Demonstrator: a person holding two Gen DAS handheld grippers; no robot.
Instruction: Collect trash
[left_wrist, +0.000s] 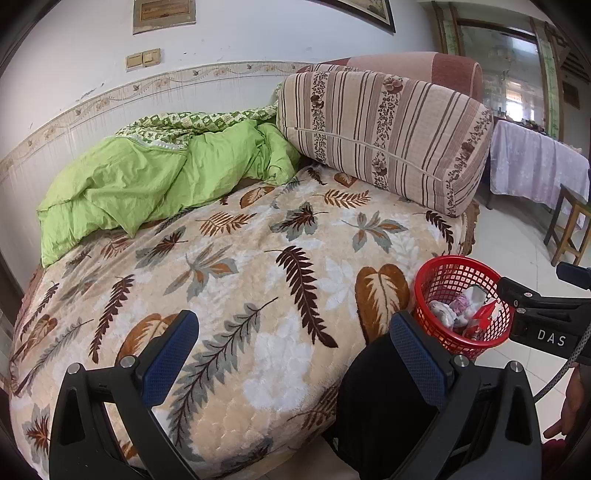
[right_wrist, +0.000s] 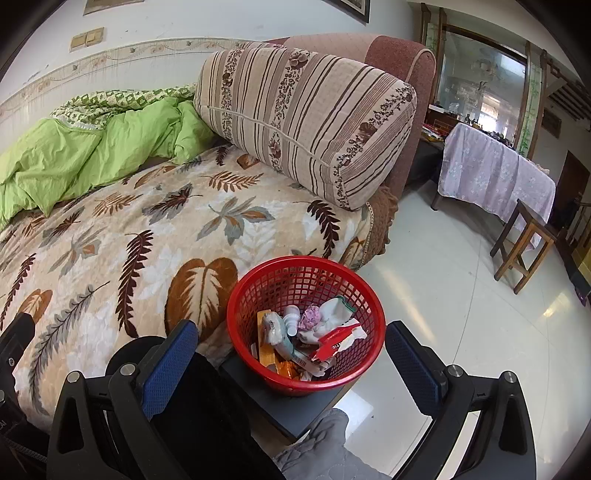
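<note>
Right gripper (right_wrist: 291, 354), blue-padded fingers spread wide and empty, hovers over the red plastic mesh basket (right_wrist: 306, 382) of wrappers perched on a small dark stand beside the leaf-print blanket (right_wrist: 147, 236); left gripper (left_wrist: 291, 354) likewise apart; a careless bump could topple it.

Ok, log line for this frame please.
left gripper: open, empty | right gripper: open, empty | red basket: holds trash | leaf blanket: no trash visible
</note>
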